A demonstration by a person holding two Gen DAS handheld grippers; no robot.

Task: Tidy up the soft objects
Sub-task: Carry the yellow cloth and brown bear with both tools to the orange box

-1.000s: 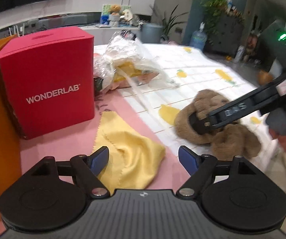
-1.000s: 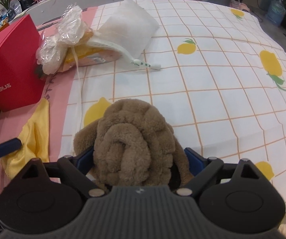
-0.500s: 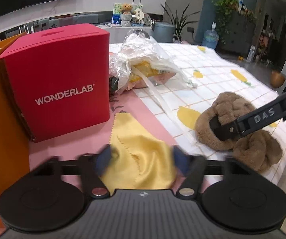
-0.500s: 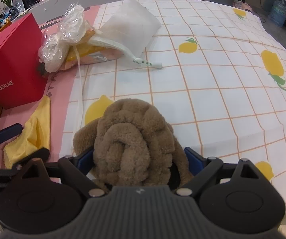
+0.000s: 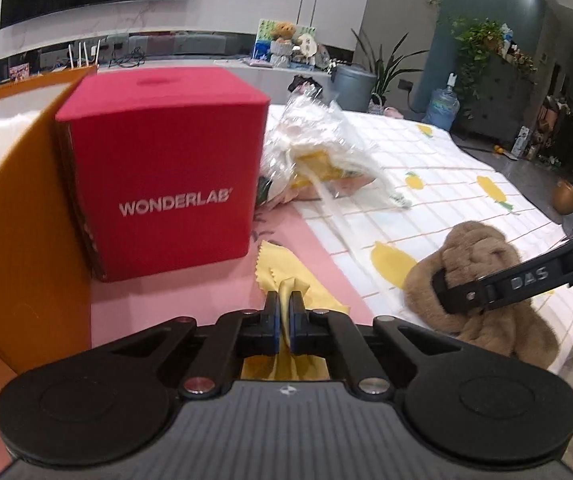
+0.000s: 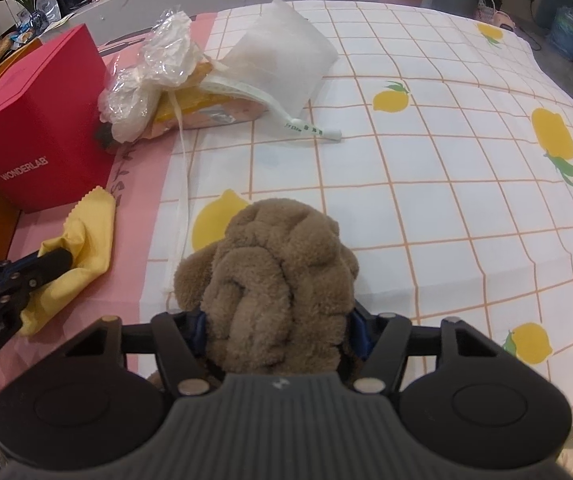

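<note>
1. Both grippers are working at once: the left gripper [image 5: 285, 322] on the yellow cloth [image 6: 86, 236], the right gripper [image 6: 278, 330] on the brown plush [image 6: 278, 276]. My read is 2 soft items being collected together for tidying.
2. The cloth lies on the pink strip of the tablecloth [image 6: 426, 184], just in front of the red box [image 5: 162, 176]. An orange bin [image 5: 18, 240] stands beside that box, likely the drop spot, though I can't confirm it.
3. The left jaws have just been closing and now stand pressed nearly together, pinching a raised fold of the cloth between the blue pads. The rest of the cloth is flat on the table.
4. The plush sits on the lemon-print part, near the table's edge.
5. The right jaws have just been closing too, and stand about half spread with the plush bulging between them. The fingers [image 6: 198, 326] press into the fur on both sides, so it looks gripped.
6. A crinkled plastic bag [image 6: 158, 76] and white pouch [image 6: 282, 56] wait further back, untouched.
</note>
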